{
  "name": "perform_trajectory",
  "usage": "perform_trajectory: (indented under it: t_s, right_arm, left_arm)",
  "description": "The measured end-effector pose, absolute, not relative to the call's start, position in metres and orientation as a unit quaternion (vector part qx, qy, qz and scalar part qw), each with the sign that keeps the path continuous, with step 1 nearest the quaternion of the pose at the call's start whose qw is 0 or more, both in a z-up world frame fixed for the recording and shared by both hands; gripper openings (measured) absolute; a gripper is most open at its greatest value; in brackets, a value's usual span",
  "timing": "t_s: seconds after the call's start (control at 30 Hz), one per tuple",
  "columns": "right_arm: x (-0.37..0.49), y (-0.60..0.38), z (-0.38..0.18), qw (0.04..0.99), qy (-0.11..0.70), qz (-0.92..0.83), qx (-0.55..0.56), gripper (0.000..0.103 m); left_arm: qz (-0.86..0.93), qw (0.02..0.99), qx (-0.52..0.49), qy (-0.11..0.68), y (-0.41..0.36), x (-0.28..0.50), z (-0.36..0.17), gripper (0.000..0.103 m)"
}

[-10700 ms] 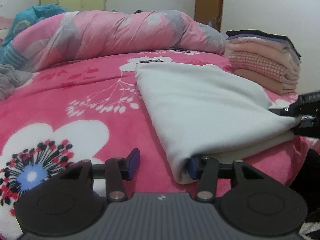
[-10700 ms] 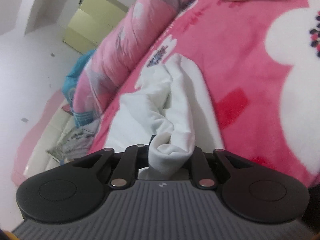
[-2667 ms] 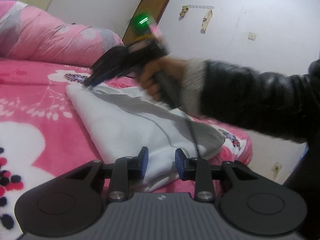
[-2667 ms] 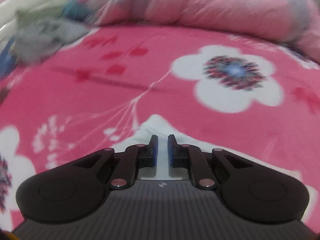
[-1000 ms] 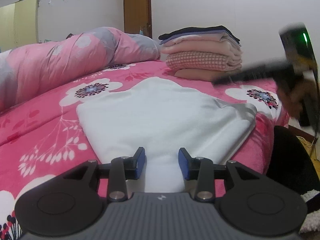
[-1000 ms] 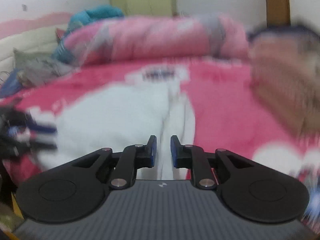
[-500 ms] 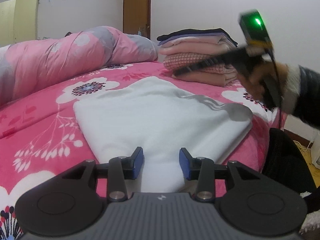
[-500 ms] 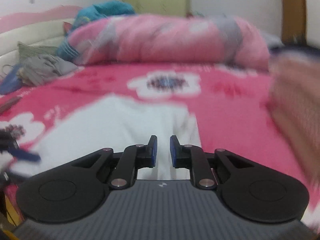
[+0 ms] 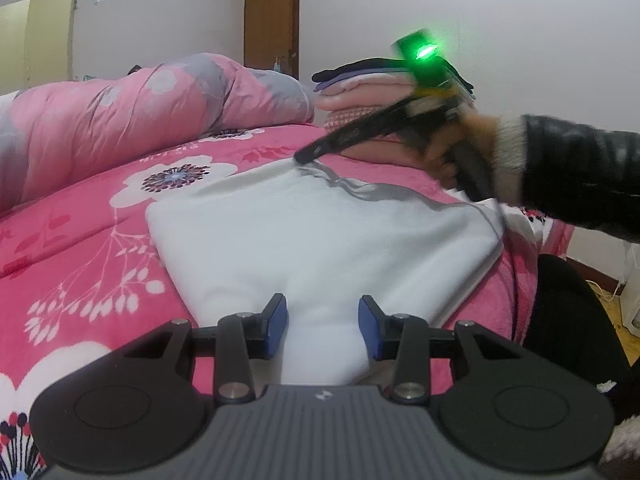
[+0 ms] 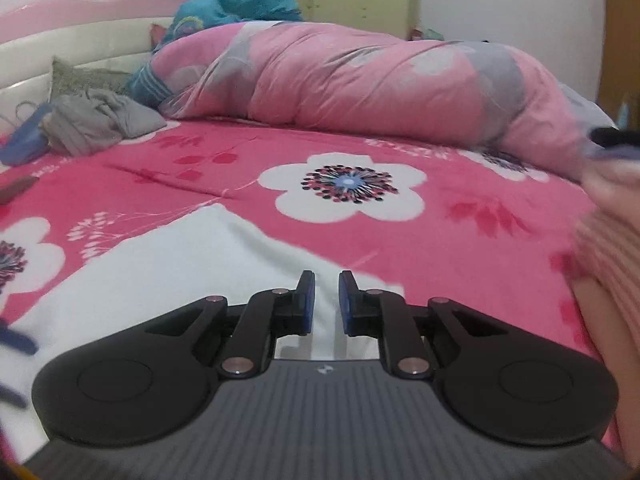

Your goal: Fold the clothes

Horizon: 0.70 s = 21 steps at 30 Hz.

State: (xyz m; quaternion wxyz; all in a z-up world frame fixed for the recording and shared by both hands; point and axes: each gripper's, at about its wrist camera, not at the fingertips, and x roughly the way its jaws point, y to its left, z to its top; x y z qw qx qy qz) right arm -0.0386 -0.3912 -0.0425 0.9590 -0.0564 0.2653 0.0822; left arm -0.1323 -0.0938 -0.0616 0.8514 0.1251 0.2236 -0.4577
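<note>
Folding the white fleece garment lying flat on the pink floral bedspread goes best if the closing, empty right gripper pinches its far corner cleanly while the half-open left gripper straddles the near edge.

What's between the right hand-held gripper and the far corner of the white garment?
Nothing visible. The right hand-held gripper hangs over the white garment near its far corner, jaws closing with nothing between them. Only bare pink bedspread lies beyond; the folded stack sits off to the side.
</note>
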Motion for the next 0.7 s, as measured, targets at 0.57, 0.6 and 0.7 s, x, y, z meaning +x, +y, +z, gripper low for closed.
perform_trajectory:
  t_s: [0.57,0.6,0.7]
  right_arm:
    - [-0.005,-0.428,-0.077,0.957,0.28,0.068,0.04,0.015]
    - [-0.006,-0.433,-0.074,0.958,0.272,0.059,0.062,0.013]
    - [-0.031,-0.446,-0.05,0.968,0.242,0.028,0.063,0.014]
  left_arm:
    - [-0.461,0.848,0.127,0.227,-0.093,-0.13,-0.061,0.041]
    - [-0.461,0.848,0.128,0.227,-0.093,-0.131,-0.061,0.041]
    - [-0.46,0.848,0.13,0.227,-0.093,-0.131,-0.061,0.041]
